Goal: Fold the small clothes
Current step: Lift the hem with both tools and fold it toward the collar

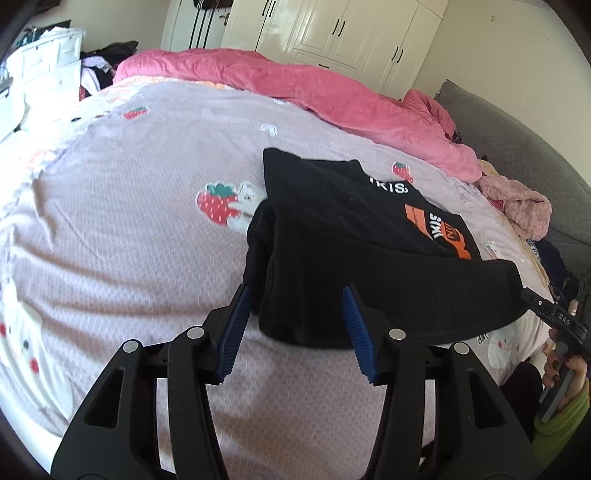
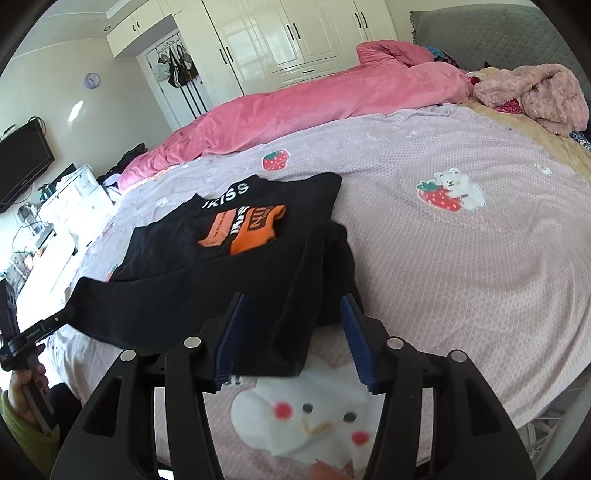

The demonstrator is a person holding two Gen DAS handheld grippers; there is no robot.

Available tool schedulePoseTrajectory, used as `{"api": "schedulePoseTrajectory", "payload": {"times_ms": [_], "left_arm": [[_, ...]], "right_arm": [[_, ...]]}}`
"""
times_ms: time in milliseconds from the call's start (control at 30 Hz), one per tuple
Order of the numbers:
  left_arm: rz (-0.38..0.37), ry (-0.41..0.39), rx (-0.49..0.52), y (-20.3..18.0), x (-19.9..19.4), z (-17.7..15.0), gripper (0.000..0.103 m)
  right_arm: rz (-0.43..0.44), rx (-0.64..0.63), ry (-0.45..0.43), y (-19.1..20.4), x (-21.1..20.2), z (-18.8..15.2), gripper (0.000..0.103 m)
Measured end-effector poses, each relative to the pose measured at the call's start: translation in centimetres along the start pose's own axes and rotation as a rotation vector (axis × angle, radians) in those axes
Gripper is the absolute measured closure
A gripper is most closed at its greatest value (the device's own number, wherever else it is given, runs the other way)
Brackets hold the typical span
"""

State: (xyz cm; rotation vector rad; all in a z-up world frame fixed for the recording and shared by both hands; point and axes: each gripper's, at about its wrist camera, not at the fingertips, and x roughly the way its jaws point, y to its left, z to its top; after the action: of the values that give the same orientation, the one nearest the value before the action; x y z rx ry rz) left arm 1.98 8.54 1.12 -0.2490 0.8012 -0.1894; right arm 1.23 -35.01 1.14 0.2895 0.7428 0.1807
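The left tongs [image 1: 297,332] were seen parted, the folded edge of the black garment [image 1: 332,236] lying between the blue pads [image 1: 232,332] without being pressed. The right tongs [image 2: 291,339] were likewise parted over the garment's [image 2: 221,266] other folded end, nothing being gripped. The garment, printed with white lettering and an orange panel [image 2: 242,229], was laid partly folded on the lilac strawberry-patterned bed cover [image 2: 461,258], near the bed's near edge. A pink quilt [image 2: 314,107] was heaped along the far edge, before white wardrobes [image 2: 295,33].
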Motion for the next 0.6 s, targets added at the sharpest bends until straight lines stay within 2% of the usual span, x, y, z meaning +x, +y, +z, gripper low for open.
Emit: {"api": "schedulePoseTrajectory", "payload": {"times_ms": [167, 400, 433, 467, 500, 567, 600], "left_arm": [[-0.034, 0.023, -0.056, 1.2, 0.0, -1.4, 0.054], [-0.073, 0.023, -0.061, 0.7, 0.9, -0.2, 0.056], [-0.085, 0.030, -0.062, 0.5, 1.4, 0.0, 0.063], [-0.081, 0.030, -0.056, 0.3, 1.7, 0.2, 0.085], [-0.068, 0.028, -0.048, 0.1, 1.9, 0.4, 0.101], [-0.061, 0.022, -0.046, 0.0, 2.3, 1.0, 0.101], [-0.071, 0.018, -0.055, 0.1, 2.3, 1.3, 0.101]], "right_arm": [[0.014, -0.006, 0.037, 0.6, 0.3, -1.4, 0.050], [0.022, 0.002, 0.075, 0.9, 2.3, -1.5, 0.051], [0.024, 0.002, 0.079, 0.9, 2.6, -1.4, 0.061], [0.024, -0.001, 0.083, 0.9, 2.8, -1.3, 0.072], [0.019, -0.005, 0.084, 0.9, 3.0, -1.2, 0.077], [0.006, -0.012, 0.077, 0.9, 3.3, -1.0, 0.096], [0.005, -0.005, 0.071, 0.7, 3.2, -0.8, 0.096]]}}
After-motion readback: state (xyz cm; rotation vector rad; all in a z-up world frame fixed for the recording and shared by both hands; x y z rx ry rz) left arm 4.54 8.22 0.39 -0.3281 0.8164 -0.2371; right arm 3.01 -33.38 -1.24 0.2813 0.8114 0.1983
